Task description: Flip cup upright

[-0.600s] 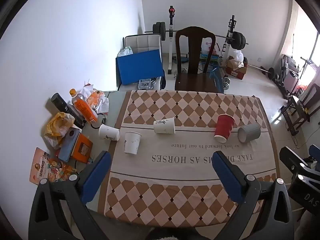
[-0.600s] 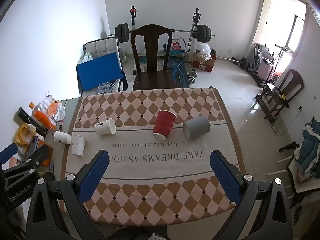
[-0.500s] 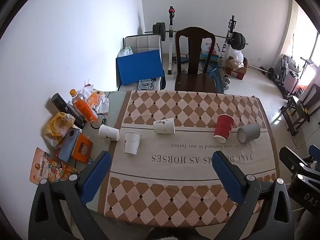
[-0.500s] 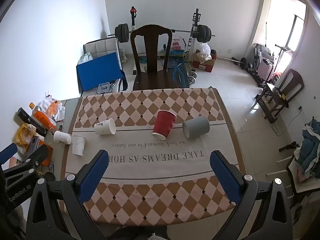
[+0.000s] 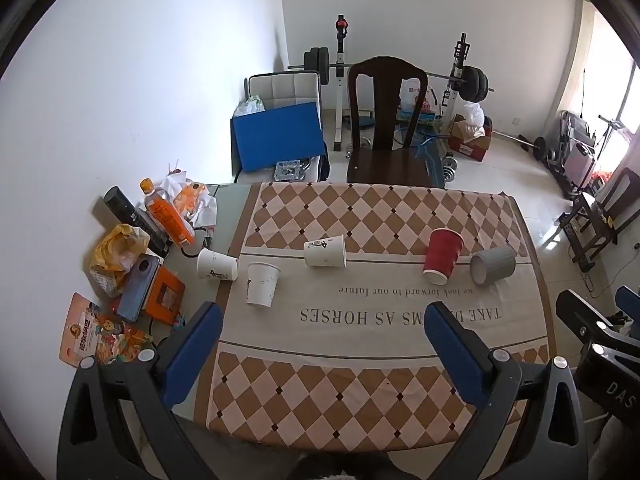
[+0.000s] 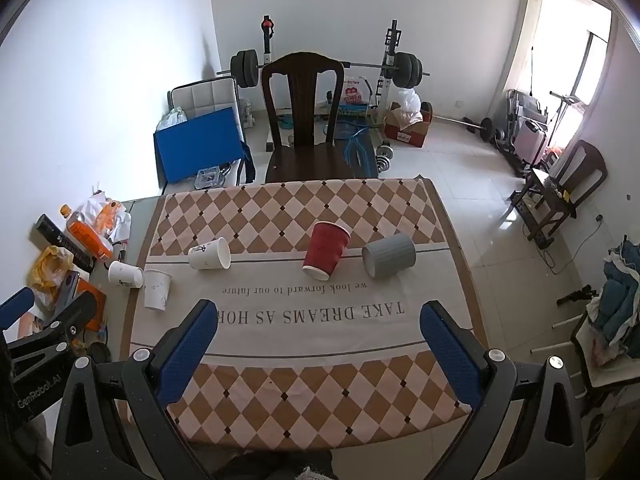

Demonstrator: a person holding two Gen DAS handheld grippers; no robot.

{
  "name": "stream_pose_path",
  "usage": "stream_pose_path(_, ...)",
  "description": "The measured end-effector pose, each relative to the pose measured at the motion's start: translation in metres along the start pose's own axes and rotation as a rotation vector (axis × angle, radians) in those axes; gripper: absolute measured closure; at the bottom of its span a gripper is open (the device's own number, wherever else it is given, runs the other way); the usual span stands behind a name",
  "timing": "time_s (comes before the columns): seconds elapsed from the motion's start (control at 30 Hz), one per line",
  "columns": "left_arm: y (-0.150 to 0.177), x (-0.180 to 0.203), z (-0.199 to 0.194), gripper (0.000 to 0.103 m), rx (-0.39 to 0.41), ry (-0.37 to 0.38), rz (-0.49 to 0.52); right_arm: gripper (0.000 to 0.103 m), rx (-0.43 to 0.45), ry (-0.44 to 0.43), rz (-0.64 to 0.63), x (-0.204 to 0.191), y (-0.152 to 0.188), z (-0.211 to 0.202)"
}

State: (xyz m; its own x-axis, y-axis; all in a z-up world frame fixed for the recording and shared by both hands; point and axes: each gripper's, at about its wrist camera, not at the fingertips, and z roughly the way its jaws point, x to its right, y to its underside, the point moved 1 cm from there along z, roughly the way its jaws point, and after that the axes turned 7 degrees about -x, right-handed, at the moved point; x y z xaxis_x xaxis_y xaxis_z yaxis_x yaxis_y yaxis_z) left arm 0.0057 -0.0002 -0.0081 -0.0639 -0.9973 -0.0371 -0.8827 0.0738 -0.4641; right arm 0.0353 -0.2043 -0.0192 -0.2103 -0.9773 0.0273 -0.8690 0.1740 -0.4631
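Observation:
Several cups sit in a row across the chequered tablecloth (image 5: 360, 392). A grey cup (image 5: 493, 265) (image 6: 389, 255) lies on its side at the right. A red cup (image 5: 442, 255) (image 6: 325, 250) stands beside it. A white cup (image 5: 325, 251) (image 6: 209, 254) lies on its side mid-table. Another white cup (image 5: 217, 264) (image 6: 125, 274) lies on its side at the left, beside a standing white cup (image 5: 261, 283) (image 6: 156, 289). My left gripper (image 5: 320, 350) and right gripper (image 6: 318, 344) are both open, empty, high above the near table edge.
Clutter fills the table's left edge: an orange bottle (image 5: 166, 216), a yellow bag (image 5: 116, 248), a phone (image 5: 138, 288), an orange box (image 5: 164, 296), a snack packet (image 5: 92, 336). A dark wooden chair (image 5: 386, 132) stands at the far side. Gym equipment lines the back wall.

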Motion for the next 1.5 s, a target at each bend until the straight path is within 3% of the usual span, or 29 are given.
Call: stream_pose_path(1.5,0.002,0.004,-0.011,0.000,0.021,0.007,-0.002,0.001,0.017,-0.005,0.001,-0.003,0.002,-0.014)
